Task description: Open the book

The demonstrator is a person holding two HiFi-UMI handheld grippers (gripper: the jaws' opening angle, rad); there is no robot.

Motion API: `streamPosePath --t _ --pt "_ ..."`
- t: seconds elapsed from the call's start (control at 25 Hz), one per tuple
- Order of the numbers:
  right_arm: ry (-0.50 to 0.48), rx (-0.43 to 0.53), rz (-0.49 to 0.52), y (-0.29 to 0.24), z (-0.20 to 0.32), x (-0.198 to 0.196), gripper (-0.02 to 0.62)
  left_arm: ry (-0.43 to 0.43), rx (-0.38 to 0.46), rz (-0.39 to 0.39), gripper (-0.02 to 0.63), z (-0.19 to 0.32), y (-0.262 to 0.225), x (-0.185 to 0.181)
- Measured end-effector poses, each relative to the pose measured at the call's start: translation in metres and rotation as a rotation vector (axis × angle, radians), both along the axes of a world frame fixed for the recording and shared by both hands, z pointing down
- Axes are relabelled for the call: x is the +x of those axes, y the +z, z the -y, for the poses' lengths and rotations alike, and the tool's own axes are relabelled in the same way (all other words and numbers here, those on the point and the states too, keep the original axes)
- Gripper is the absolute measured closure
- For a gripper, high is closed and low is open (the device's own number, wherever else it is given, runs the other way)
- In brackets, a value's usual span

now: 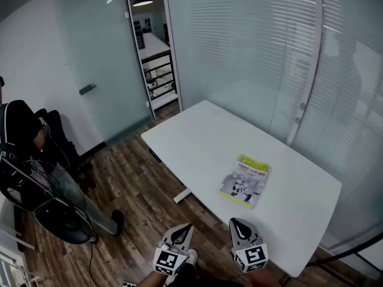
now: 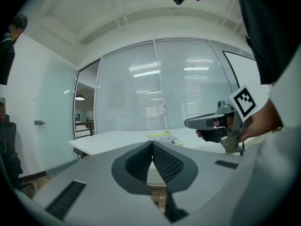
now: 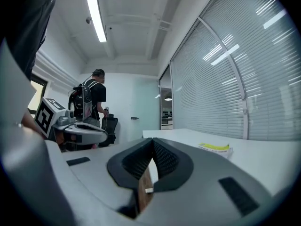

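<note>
**A:** So, where does the thin, closed paperback book with the yellow-green band and grey-white cover [image 1: 245, 181] lie?

**B:** Flat on the white rectangular tabletop [image 1: 197, 142], close to its near long edge and well away from the corners.

**A:** Which way does it run?

**B:** Its long axis points away from the person, leaning a little to the right. The yellow-green band is at the far end.

**A:** And the two hand-held tools?

**B:** The grey right gripper [image 1: 241, 229] sits at the tabletop's near edge, almost straight in line with the book and just short of its near end. The grey left gripper [image 1: 179, 235] hangs over the dark wooden floor [image 1: 137, 190], off to the book's left and farther from it.

**A:** Fingers?

**B:** Both pairs are pressed together with nothing between them: the left fingers [image 2: 167, 163] and the right fingers [image 3: 164, 160].

**A:** So who goes first?

**B:** I'd judge the right one, since it only needs to go forward. A closed tip could slip under the cover, but I can't tell which long side is the spine.
</note>
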State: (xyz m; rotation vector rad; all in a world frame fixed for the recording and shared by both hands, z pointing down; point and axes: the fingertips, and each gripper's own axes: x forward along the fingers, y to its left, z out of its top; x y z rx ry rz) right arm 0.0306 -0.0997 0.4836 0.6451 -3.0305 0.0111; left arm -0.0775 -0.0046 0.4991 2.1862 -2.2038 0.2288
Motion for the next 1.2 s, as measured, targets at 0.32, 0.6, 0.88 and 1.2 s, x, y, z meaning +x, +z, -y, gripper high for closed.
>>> streamPosePath --t 0.32,0.6,0.88,1.2 --pt "0.081 -0.043 -0.011 0.006 0.047 -0.042 0.588 0.082 -0.013 -0.020 0.595 0.056 0.005 -0.048" --pt "0.175 -0.059 -0.010 0.014 0.079 -0.066 0.588 0.173 -0.026 -0.032 0.595 0.102 0.012 -0.075" --pt "0.302 -0.071 -0.014 0.020 0.109 -0.067 0.588 0.288 -0.031 -0.046 0.595 0.142 0.019 -0.087" --pt "0.461 -0.095 -0.022 0.016 0.121 -0.042 0.588 0.438 -0.014 -0.036 0.595 0.169 0.012 -0.079"
